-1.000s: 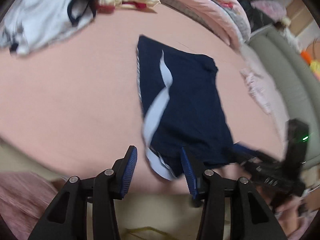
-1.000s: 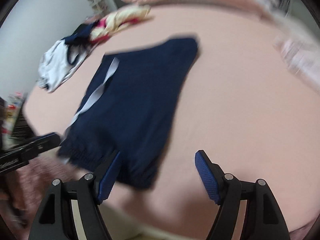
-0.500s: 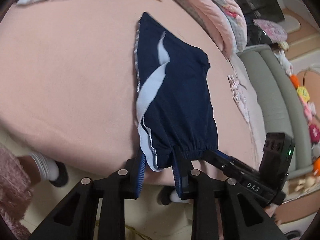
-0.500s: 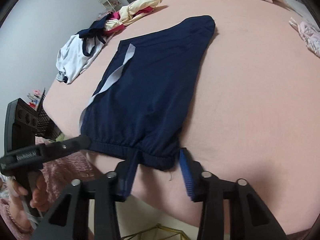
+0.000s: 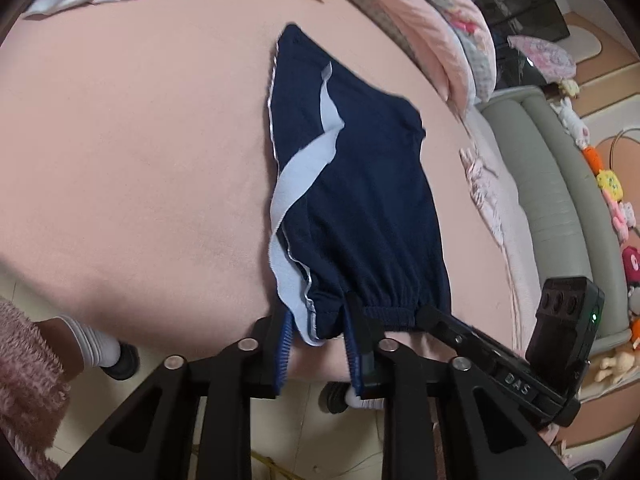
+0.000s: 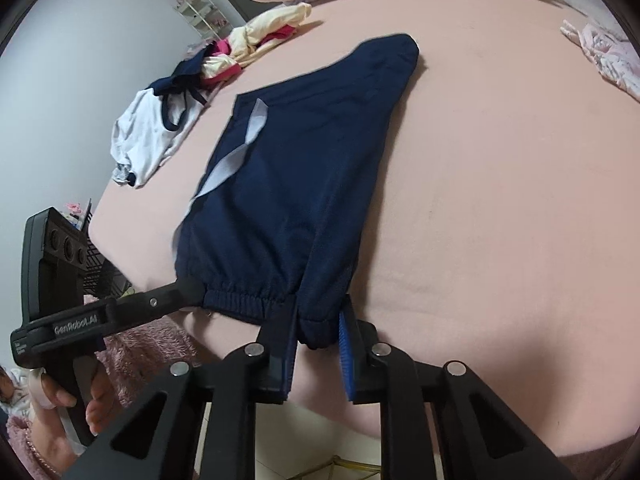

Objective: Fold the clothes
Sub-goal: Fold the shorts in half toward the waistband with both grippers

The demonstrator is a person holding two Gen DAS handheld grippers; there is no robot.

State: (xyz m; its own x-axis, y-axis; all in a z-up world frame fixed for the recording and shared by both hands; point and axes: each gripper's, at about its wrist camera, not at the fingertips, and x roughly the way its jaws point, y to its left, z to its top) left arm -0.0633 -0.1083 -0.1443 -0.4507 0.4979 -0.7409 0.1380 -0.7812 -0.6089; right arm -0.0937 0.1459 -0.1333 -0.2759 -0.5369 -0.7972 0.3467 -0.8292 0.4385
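Both corners of the waistband need an even hold before lifting — raise together so the navy shorts fold flat on the bed. The left claw and right claw are closing on the waistband at lower centre frame.

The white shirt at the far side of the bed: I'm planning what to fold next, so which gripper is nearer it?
Left. The left gripper pinches the navy shorts' waistband corner on the white shirt's side; the right gripper pinches the opposite corner.
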